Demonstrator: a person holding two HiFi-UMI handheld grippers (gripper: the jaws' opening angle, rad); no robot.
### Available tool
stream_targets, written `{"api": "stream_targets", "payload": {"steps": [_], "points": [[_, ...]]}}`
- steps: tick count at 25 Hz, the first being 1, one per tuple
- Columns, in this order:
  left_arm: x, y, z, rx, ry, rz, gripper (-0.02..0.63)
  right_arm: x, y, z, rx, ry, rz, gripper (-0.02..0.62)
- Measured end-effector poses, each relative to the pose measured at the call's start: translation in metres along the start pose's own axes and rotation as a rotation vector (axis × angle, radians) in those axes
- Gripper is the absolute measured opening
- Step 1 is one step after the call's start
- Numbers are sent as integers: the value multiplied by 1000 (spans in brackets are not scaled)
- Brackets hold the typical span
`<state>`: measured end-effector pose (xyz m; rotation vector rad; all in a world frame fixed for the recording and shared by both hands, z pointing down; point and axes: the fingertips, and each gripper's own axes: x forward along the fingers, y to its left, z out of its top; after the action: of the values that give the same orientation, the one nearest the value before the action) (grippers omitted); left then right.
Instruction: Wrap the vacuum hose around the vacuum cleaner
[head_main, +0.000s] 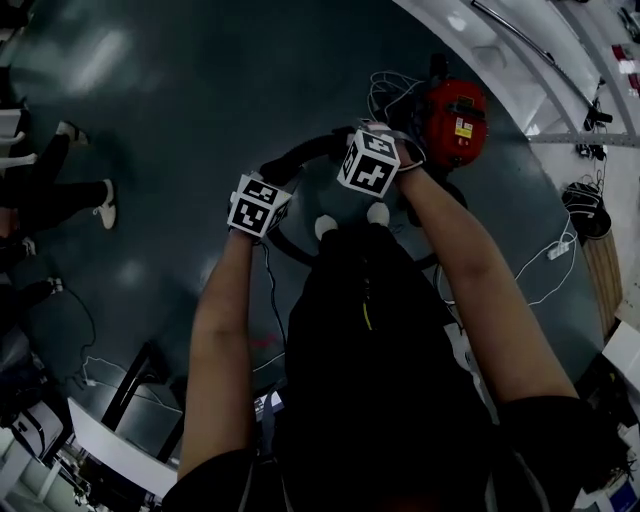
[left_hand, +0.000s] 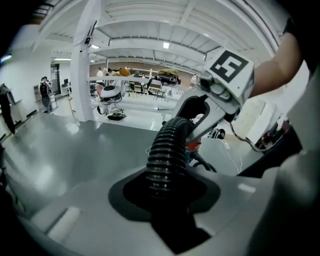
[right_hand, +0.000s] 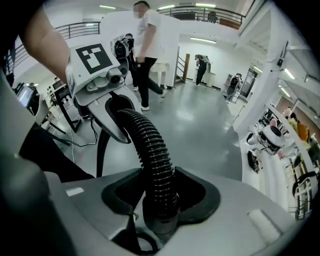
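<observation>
Hose (right_hand: 149, 150) is pinched by left gripper (left_hand: 167, 197) and right gripper (right_hand: 161, 210) fingers; a hard tug could tip the vacuum (head_main: 452, 120).

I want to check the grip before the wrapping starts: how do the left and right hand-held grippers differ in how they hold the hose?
The left hand-held gripper clamps the vacuum hose on its ribbed length; the right hand-held gripper clamps it where the ribs meet a smooth cuff. In the head view the right one sits beside the red vacuum cleaner, the left one farther off. Both are shut on the same hose.
</observation>
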<state>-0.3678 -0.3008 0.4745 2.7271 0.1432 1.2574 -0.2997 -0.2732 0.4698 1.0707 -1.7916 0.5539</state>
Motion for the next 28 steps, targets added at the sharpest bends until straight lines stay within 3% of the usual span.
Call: {"api": "stream_targets", "payload": {"steps": [6,19,28], "points": [[6,-9,32,63,24,-25,146,-20,-10,-20,99,-27,-12,179],[63,-74,112,135,37,-70,147,-87,-58,-107,107,-33,-80,181],[90,-105,186,226,-3,-67,149,-136,-98,-154,194,-71,-121,181]]}}
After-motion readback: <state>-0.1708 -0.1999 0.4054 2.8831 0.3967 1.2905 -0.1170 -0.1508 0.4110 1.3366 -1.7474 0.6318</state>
